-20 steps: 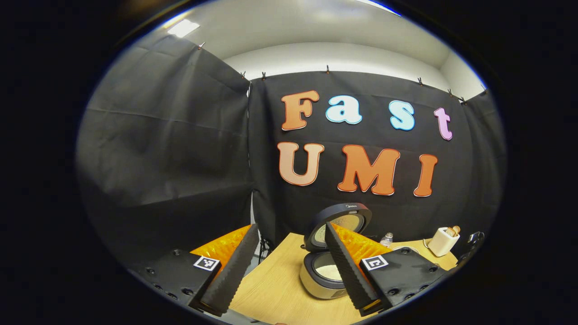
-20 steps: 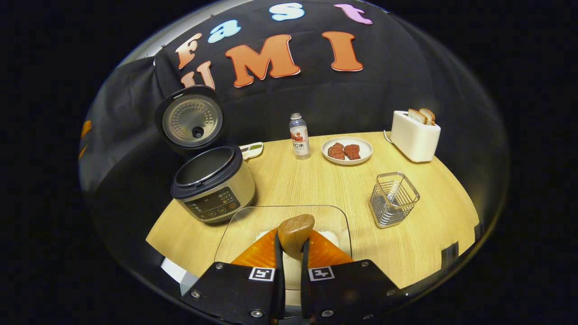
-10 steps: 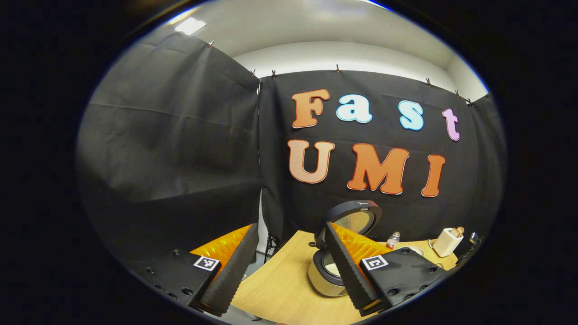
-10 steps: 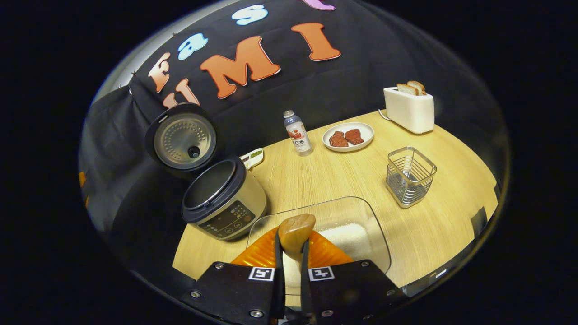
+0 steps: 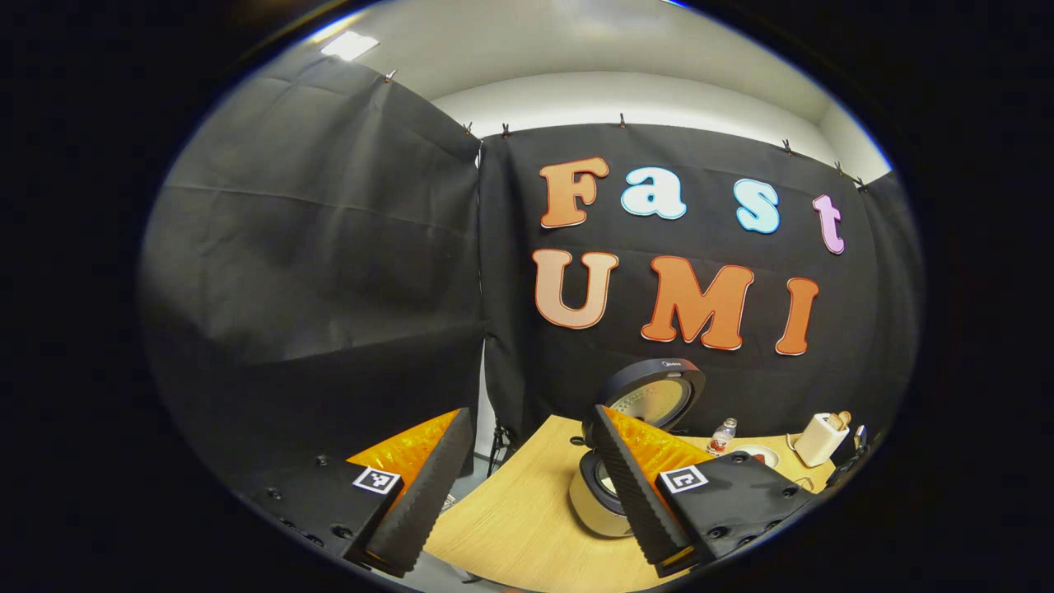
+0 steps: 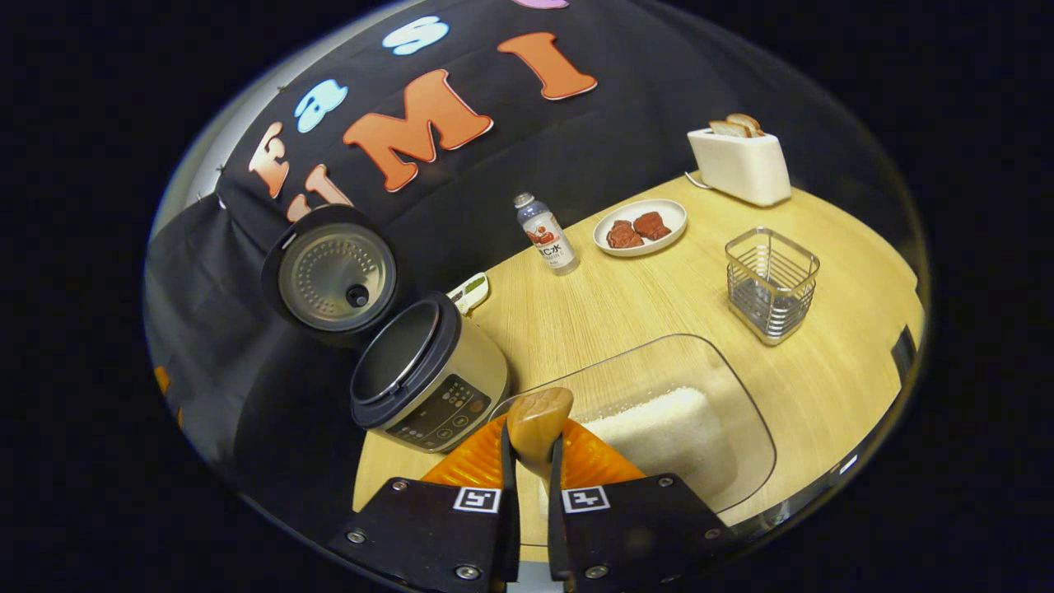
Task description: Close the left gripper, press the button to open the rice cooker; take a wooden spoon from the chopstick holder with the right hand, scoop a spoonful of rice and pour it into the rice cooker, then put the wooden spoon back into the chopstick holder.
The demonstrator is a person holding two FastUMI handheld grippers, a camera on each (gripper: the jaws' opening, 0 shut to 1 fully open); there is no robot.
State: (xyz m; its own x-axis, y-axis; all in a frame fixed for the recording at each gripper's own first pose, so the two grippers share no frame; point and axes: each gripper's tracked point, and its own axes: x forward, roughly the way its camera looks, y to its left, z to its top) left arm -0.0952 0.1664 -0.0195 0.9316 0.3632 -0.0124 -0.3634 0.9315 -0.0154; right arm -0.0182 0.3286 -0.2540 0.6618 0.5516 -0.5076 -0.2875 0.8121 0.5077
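Both my right jaws clamp the spoon (image 6: 539,420) above the rice dish (image 6: 659,412); my left jaws stand apart near the open cooker (image 5: 597,494).

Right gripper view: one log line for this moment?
rice cooker: lid open | right gripper: shut on wooden spoon | left gripper: open

Wooden table (image 6: 650,305): rice cooker (image 6: 432,383), bottle (image 6: 547,235), plate (image 6: 641,226), toaster (image 6: 737,162), wire holder (image 6: 771,284), rice tray (image 6: 659,412).

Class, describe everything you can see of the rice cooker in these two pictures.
The rice cooker is a round, silvery-bodied pot with a dark rim and a dark front panel of buttons. Its lid stands hinged open, showing a metallic inner plate. It sits on the wooden table, near the table's edge, beside a clear tray of rice. Neither gripper touches it.
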